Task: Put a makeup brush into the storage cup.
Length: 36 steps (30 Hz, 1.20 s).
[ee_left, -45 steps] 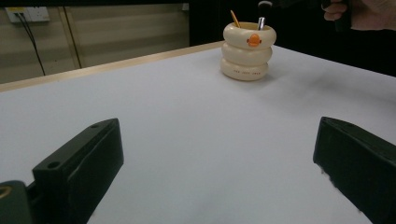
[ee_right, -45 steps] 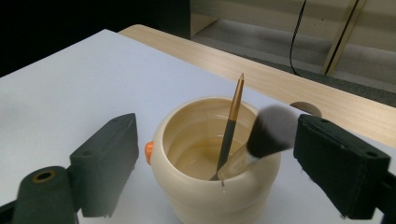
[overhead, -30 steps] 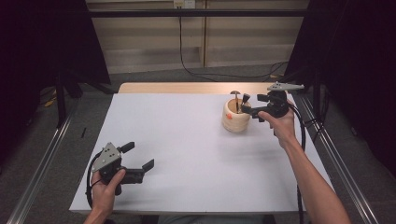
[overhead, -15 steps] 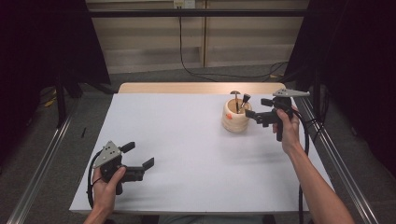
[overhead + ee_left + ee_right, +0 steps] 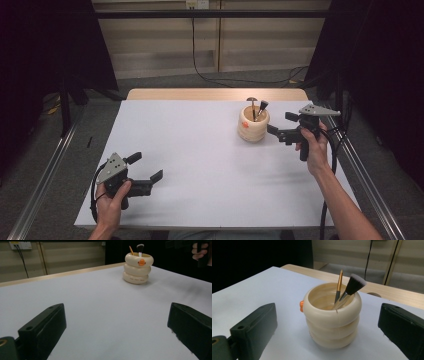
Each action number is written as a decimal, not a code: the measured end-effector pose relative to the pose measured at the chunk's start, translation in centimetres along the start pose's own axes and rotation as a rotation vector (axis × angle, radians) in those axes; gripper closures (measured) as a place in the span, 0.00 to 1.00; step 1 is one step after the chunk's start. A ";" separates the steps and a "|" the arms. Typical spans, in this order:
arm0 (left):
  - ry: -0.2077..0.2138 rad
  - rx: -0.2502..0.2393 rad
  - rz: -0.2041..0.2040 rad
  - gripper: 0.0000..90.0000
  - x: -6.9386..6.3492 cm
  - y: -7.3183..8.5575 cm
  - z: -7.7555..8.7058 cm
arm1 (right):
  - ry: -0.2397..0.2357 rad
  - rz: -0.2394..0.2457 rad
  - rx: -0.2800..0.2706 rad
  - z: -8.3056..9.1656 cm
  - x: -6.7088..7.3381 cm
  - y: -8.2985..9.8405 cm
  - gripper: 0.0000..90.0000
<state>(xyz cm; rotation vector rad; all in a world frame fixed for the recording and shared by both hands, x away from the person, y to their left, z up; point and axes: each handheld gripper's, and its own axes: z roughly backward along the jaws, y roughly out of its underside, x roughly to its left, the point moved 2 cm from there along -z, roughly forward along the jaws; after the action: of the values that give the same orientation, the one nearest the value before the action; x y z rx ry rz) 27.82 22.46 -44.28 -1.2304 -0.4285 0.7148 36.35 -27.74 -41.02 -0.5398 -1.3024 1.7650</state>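
One cream ringed holder [image 5: 331, 319] carrying two brushes [image 5: 348, 292], their lower ends hidden inside it, stands upright at the far right of the white table [image 5: 200, 150], the released right claw [image 5: 279, 125] just beside it and the released left claw [image 5: 146, 169] well apart, near the front edge.

left gripper [image 5: 145, 174]: black, grey three-cornered plate, black cable;
right gripper [image 5: 280, 126]: black, grey plate, trailing cable;
forearms: bare

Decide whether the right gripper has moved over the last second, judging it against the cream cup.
Yes. The right gripper has drawn back from over the cream cup toward the table's right edge, and now sits beside the cup with its jaws open, empty.
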 end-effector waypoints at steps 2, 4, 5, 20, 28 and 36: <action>-0.001 -0.001 -0.001 0.02 -0.1 0.0 0.0 | 0.004 0.002 -0.009 0.3 0.4 0.1 0.01; 0.002 -0.001 -0.002 0.02 -0.1 0.0 0.0 | 0.005 0.008 -0.015 0.6 0.6 0.3 0.02; 0.003 0.001 -0.011 0.02 -0.2 -0.1 0.0 | 0.005 0.009 -0.011 0.7 0.7 0.3 0.01; -0.015 -0.006 -0.018 0.02 -0.3 -0.2 0.5 | 0.036 0.001 -0.006 3.1 2.3 2.4 0.02; -0.014 -0.010 -0.016 0.02 -0.4 -0.2 0.7 | 0.041 -0.007 -0.013 4.4 3.1 3.4 0.01; -0.016 -0.004 -0.014 0.02 -0.8 0.0 0.8 | 0.045 -0.010 -0.044 6.2 4.1 4.6 0.02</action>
<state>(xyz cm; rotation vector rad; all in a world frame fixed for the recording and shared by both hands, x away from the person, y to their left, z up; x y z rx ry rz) 26.71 22.42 -43.95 -1.2253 -0.4518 0.7128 27.76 -28.17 -42.49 -0.5937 -1.3128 1.7099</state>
